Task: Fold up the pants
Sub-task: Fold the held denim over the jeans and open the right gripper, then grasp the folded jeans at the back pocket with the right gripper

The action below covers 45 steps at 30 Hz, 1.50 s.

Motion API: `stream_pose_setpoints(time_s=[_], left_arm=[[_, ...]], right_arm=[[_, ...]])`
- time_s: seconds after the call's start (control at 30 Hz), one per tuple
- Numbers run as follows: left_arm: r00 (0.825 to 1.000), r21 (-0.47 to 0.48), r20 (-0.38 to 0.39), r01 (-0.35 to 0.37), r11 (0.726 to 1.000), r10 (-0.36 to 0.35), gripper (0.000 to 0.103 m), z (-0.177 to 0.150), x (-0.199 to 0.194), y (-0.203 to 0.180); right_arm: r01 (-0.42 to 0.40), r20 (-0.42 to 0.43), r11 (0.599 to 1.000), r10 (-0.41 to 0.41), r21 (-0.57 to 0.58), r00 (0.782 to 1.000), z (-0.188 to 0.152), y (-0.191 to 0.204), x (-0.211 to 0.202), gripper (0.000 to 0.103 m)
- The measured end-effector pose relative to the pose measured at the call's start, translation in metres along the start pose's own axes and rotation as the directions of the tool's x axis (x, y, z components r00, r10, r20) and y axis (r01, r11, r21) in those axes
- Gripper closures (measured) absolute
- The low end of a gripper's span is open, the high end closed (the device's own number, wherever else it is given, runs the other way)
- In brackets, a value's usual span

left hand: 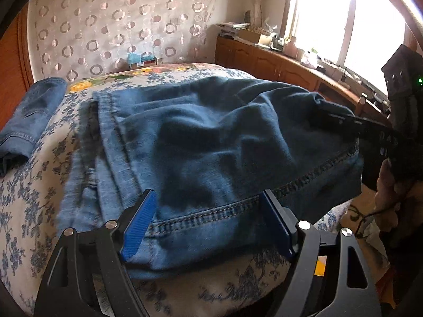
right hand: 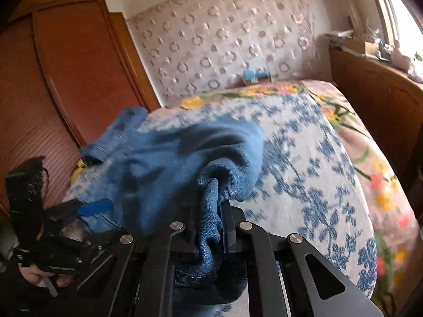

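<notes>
Blue denim pants (left hand: 211, 132) lie rumpled on the bed, with a stitched hem toward me. My left gripper (left hand: 208, 211) stands open, and the hem lies between its blue pads (left hand: 140, 224) without being pinched. My right gripper (right hand: 208, 211) is shut on a bunched fold of the pants (right hand: 164, 163), lifted slightly off the sheet. In the left wrist view the right gripper (left hand: 343, 117) reaches in from the right, holding the pants' far right corner. In the right wrist view the left gripper (right hand: 92, 208) shows at the lower left, held by a hand (right hand: 34, 277).
The bed carries a blue-flowered sheet (left hand: 34, 185) over a bright floral cover (right hand: 383, 185). A second pair of folded jeans (left hand: 29, 121) lies at its far left edge. A wooden cabinet (left hand: 277, 63) with clutter runs under the window, and a wooden wardrobe (right hand: 66, 66) stands to the left.
</notes>
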<state>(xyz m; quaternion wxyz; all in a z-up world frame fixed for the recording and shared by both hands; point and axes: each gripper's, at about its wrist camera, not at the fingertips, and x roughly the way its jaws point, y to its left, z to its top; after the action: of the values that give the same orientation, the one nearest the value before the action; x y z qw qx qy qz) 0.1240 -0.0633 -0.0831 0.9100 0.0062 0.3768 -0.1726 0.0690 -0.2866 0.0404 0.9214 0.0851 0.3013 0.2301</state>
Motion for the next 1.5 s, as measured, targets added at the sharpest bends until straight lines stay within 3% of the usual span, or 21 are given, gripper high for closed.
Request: stream_pose_setpoints(time_s=[0.3, 0.57, 0.83, 0.97, 1.07, 1.3, 1.5], left_arm=[[0.994, -0.063, 0.094, -0.056, 0.996, 0.062, 0.023, -0.007, -0.056, 0.040], [0.982, -0.144, 0.123, -0.126, 0.982, 0.143, 0.023, -0.018, -0.087, 0.084], [0.969, -0.217, 0.132, -0.180, 0.960, 0.211, 0.023, -0.041, -0.116, 0.128], [0.963, -0.255, 0.129, -0.199, 0.946, 0.237, 0.023, -0.049, -0.124, 0.149], [0.960, -0.275, 0.127, -0.207, 0.939, 0.249, 0.023, -0.053, -0.126, 0.158], [0.961, -0.260, 0.144, -0.193, 0.946, 0.236, 0.023, -0.043, -0.124, 0.151], [0.964, -0.223, 0.182, -0.151, 0.963, 0.193, 0.023, -0.022, -0.123, 0.132]], right_arm=[[-0.073, 0.037, 0.991, 0.078, -0.108, 0.996, 0.018, 0.047, 0.006, 0.093], [-0.178, 0.021, 0.957, 0.187, -0.228, 0.982, 0.030, 0.110, 0.031, 0.094], [-0.277, -0.119, 0.917, 0.253, -0.287, 0.960, 0.012, 0.158, 0.091, 0.094], [-0.310, -0.229, 0.906, 0.249, -0.287, 0.941, -0.011, 0.165, 0.119, 0.094], [-0.320, -0.259, 0.899, 0.246, -0.298, 0.934, -0.018, 0.165, 0.126, 0.093], [-0.321, -0.216, 0.891, 0.261, -0.322, 0.941, -0.002, 0.167, 0.091, 0.068], [-0.221, -0.097, 0.910, 0.200, -0.350, 0.975, 0.018, 0.146, 0.055, 0.055]])
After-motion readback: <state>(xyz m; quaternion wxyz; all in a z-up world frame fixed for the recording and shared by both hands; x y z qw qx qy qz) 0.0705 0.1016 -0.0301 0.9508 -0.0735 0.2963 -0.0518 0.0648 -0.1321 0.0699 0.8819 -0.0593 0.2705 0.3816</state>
